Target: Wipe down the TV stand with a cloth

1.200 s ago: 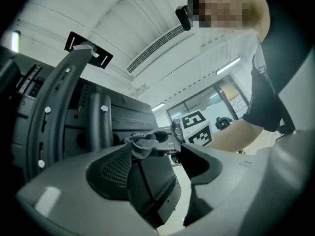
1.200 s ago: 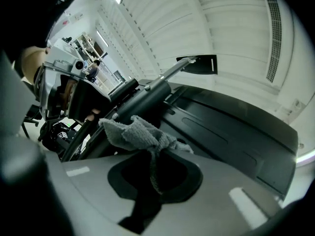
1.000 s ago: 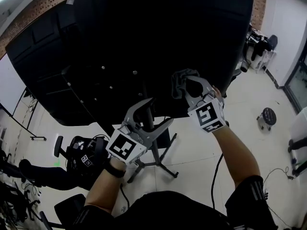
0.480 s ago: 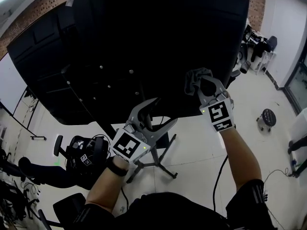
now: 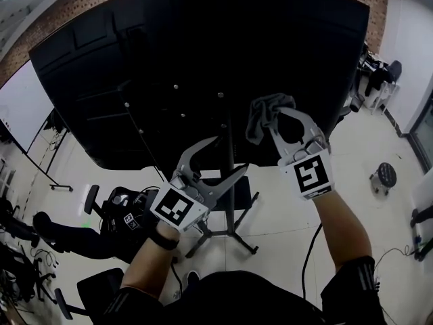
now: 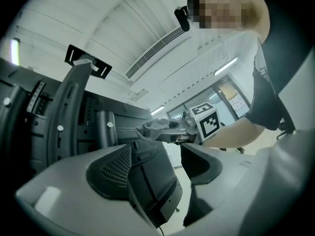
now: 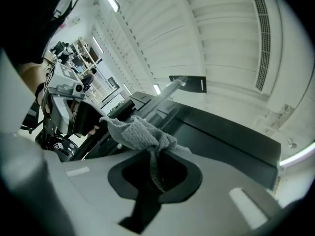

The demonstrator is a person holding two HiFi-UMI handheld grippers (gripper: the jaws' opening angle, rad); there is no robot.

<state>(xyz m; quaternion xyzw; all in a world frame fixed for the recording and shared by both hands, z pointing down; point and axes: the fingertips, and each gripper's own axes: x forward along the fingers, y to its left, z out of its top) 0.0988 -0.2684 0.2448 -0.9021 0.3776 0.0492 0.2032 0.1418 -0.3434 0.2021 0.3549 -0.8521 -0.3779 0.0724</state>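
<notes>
A big black TV panel (image 5: 203, 59) stands on a stand with a dark pole (image 5: 231, 195) and splayed floor legs. In the head view my right gripper (image 5: 277, 112) is shut on a crumpled grey cloth (image 5: 259, 117), held against the panel's lower edge right of the pole. The right gripper view shows the grey cloth (image 7: 138, 132) bunched at the tips of the right gripper (image 7: 158, 149). My left gripper (image 5: 229, 156) hangs open and holds nothing, just left of the pole and below the panel. In the left gripper view, the cloth (image 6: 156, 127) shows beyond the left gripper (image 6: 179, 154).
A black wheeled chair (image 5: 118, 212) with cables lies on the floor at lower left. A small round stool (image 5: 385, 175) stands at the right. More chairs and gear (image 5: 379, 76) sit at the far right. The floor is pale tile.
The right gripper carried the cloth rightward along the panel's lower edge, then slightly back left. The head view shifted. The left gripper stayed open beside the pole.
</notes>
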